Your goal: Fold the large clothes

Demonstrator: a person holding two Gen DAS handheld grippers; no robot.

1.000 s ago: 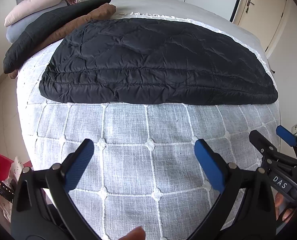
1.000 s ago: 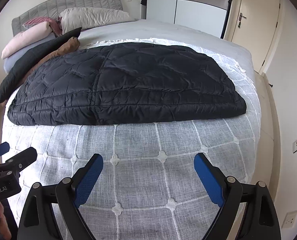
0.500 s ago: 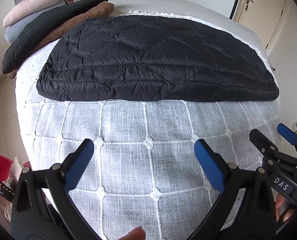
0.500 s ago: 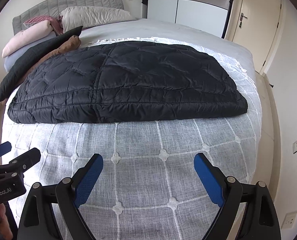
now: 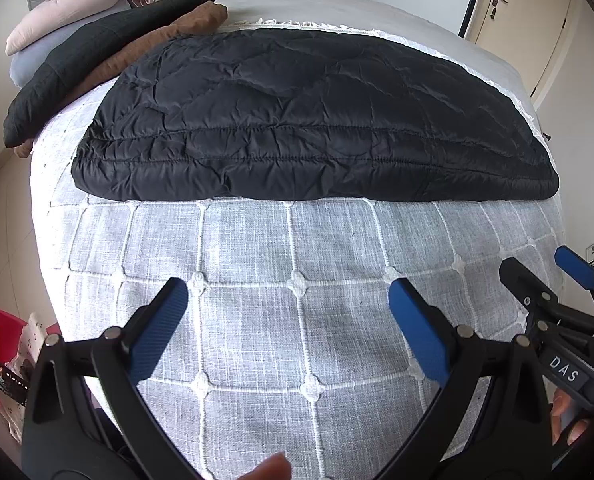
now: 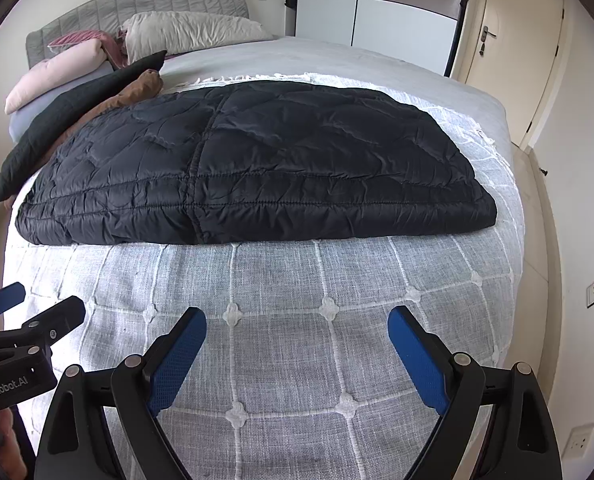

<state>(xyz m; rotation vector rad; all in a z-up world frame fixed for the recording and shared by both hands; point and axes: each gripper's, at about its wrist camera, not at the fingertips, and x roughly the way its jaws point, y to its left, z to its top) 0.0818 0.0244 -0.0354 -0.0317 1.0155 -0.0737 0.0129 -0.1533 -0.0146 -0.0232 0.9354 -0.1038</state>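
Left tool (image 5: 287,322) and right tool (image 6: 297,350), both spread wide and empty, level side by side above the near bedspread (image 5: 297,248), short of the folded black coat (image 6: 249,176) lying mid-bed, bare cover between its near edge and the blue pads (image 6: 179,364).

- Left wrist view looks from low over the bed's (image 5: 257,320) foot edge toward the headboard, its own fingers (image 5: 159,330) in front.
- Right wrist view sits just beside it, slightly higher.
- Both share the black jacket (image 6: 257,168) across the bed's middle.
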